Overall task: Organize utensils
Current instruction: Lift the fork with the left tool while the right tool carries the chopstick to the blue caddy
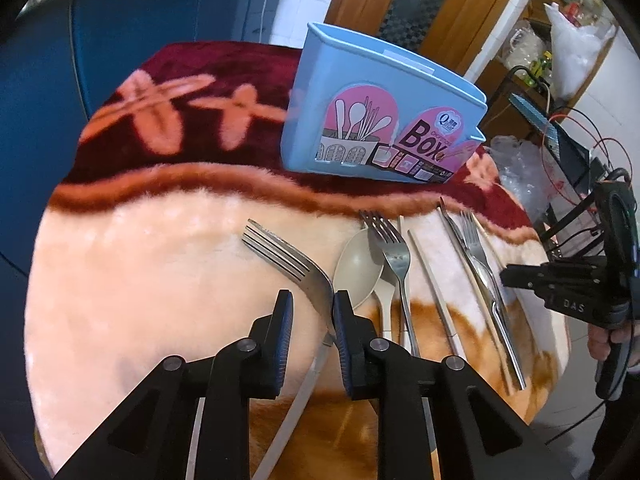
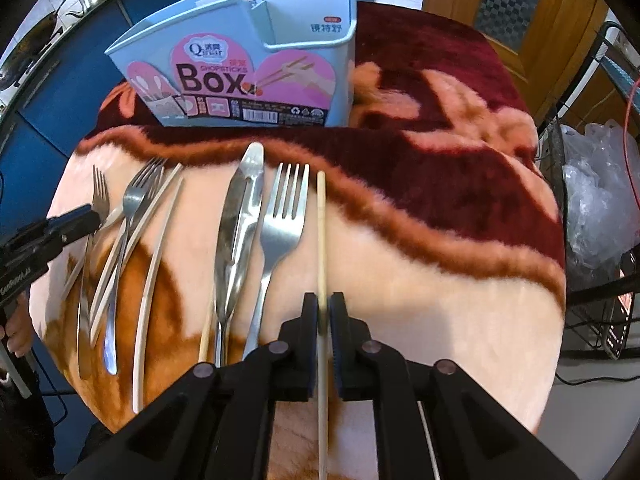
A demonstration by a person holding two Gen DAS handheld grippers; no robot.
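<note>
On the plush blanket [image 1: 140, 280], seen from the left wrist camera, the leftmost fork [image 1: 280, 254] lies with its tines toward 10 o'clock and its neck between the fingers of the left gripper [image 1: 312, 296]. The right-hand pad sits against the neck; the left-hand pad stands clear of it, so this claw is released, not clamped. Just to the right a beige spoon [image 1: 356, 270] lies bowl-up, and a second fork [image 1: 394, 256] rests partly across it, tines toward 12 o'clock. Next comes a pale chopstick [image 1: 432, 280], then a table knife [image 1: 456, 232] and a third fork [image 1: 472, 240] side by side. At 3 o'clock the right gripper [image 1: 508, 276] reaches in, with a hand [image 1: 604, 338] on its grip. The blue box [image 1: 380, 120] stands upright at 1 o'clock, behind the row.

From the right wrist camera, the left gripper enters at 9 o'clock, its tip touching the leftmost fork. Toward the middle lie the table knife and the third fork, tips toward 12 o'clock. Just right of them the wooden chopstick [image 2: 321, 232] runs straight from 12 to 6 o'clock, and the right gripper is clenched on its lower half, a pad on each side. The blue box stands at 11 o'clock, empty compartments open upward.
</note>
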